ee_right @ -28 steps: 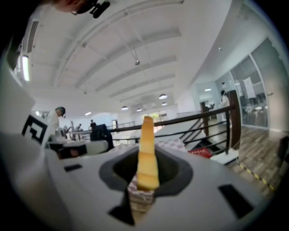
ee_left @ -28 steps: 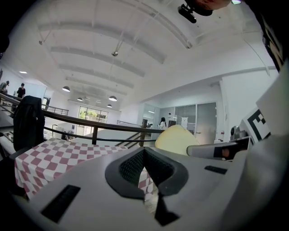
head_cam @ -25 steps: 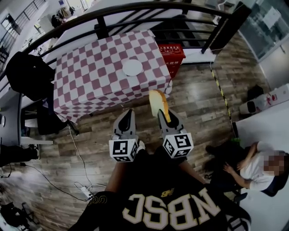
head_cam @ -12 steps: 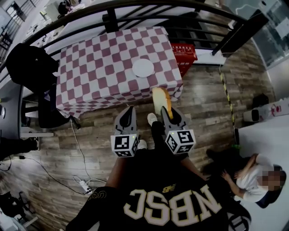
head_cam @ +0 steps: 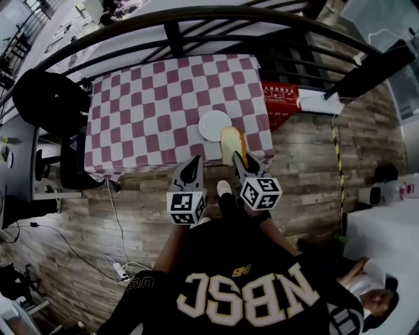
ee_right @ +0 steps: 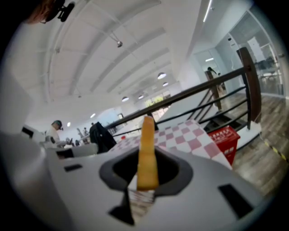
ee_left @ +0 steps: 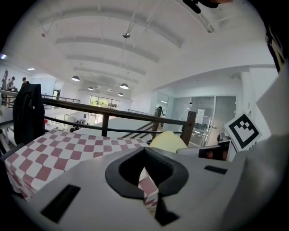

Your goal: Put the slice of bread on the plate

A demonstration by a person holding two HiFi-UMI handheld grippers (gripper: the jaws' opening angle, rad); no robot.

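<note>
Carrying is judged the step in hand. A pale, yellow-crusted slice of bread (head_cam: 230,144) is clamped upright and edge-on in the right gripper (head_cam: 237,158). It is seen at frame centre, over the near edge of the table, just beside the round white plate (head_cam: 213,124) and not yet on it. The jaws of the left gripper (head_cam: 193,163) are pressed together with nothing between them.

Handling, as a judgement: the slice should be brought over the plate's middle, lowered and tipped flat before the jaws are parted. The soft crumb may be dented if squeezed harder, and the slice may be lost over the rim if dropped from height.

Surface: table draped in red-and-white checked cloth (head_cam: 144,111).

Room: brown wood-plank floor (head_cam: 308,154); curved black metal railing (head_cam: 196,14) across the upper frame; red plastic crate (head_cam: 281,101) right of the table; black garment (head_cam: 49,101) at left.
</note>
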